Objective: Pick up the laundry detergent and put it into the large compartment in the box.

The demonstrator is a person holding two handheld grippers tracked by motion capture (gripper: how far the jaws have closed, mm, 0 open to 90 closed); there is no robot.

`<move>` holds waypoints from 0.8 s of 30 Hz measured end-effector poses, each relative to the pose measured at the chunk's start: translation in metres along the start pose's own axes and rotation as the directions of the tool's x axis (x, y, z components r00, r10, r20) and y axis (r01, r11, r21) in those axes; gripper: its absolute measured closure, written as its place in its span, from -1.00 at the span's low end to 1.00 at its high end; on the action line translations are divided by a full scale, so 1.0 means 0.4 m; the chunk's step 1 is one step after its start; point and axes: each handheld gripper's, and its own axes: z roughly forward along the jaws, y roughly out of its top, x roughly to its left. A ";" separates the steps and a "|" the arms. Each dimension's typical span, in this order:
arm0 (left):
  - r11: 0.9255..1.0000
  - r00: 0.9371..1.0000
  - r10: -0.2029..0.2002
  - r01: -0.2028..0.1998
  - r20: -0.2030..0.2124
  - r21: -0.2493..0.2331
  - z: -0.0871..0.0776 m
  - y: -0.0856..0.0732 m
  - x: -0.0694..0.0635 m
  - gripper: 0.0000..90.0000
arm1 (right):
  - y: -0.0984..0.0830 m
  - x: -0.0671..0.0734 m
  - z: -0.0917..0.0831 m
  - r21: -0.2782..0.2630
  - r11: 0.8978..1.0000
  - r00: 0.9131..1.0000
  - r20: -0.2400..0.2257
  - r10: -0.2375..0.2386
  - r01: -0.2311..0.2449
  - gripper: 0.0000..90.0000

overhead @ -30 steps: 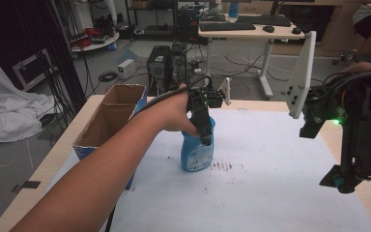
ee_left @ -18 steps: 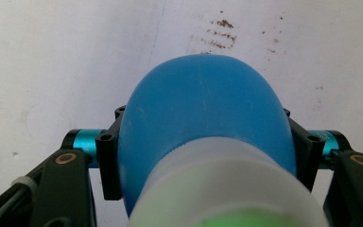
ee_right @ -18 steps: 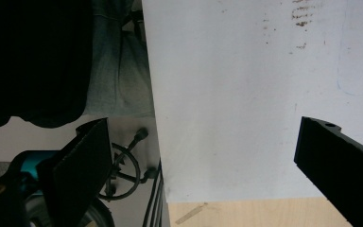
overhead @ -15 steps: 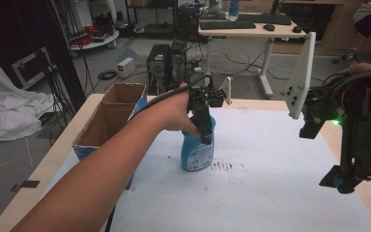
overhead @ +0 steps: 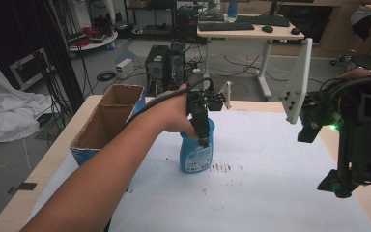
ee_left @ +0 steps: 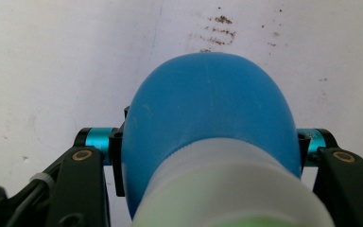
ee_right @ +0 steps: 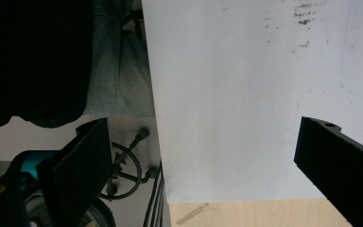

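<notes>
Jaws of the left gripper point(overhead: 203, 140) have just been closing, and now they are squeezing the blue bottle point(overhead: 196, 153) from both sides, up near its white top. The bottle is standing upright on the white sheet point(overhead: 251, 193) in the middle of the table, just beside some brown specks point(overhead: 221, 167). It is looking smooth and a bit slippery, and probably light, so holding it by the narrow part under the top seems safest. The right gripper point(ee_right: 203, 161) is hanging over the sheet's edge, its jaws wide apart and holding nothing. An open cardboard box point(overhead: 107, 123) is sitting at the table's left. Desks and cables are filling the room behind.
</notes>
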 end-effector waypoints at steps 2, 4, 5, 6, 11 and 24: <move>1.000 1.000 -0.004 0.004 0.005 -0.005 -0.014 0.000 0.000 -0.10 | 0.000 0.001 -0.002 0.001 1.000 1.000 0.002 0.003 -0.003 -0.90; 1.000 1.000 -0.004 0.004 0.017 -0.005 -0.035 0.000 -0.002 -0.10 | -0.001 0.001 -0.003 -0.003 1.000 1.000 0.000 -0.001 0.001 -0.90; 1.000 1.000 0.001 -0.001 0.026 -0.002 -0.050 0.000 -0.004 -0.10 | -0.001 0.001 -0.003 -0.004 1.000 1.000 0.000 -0.002 0.002 -0.90; 1.000 0.999 0.009 -0.009 0.031 -0.001 -0.059 0.000 -0.006 -0.10 | -0.001 0.001 -0.003 -0.005 1.000 1.000 0.001 -0.005 0.005 -0.90; 1.000 0.998 0.019 -0.019 0.059 0.009 -0.121 -0.001 -0.021 -0.11 | -0.003 0.003 -0.006 -0.010 1.000 1.000 0.003 -0.008 0.008 -0.90; 0.999 0.998 -0.007 0.003 0.065 0.054 -0.240 -0.034 -0.038 -0.11 | 0.000 0.010 -0.007 -0.011 1.000 1.000 0.009 -0.022 0.022 -0.90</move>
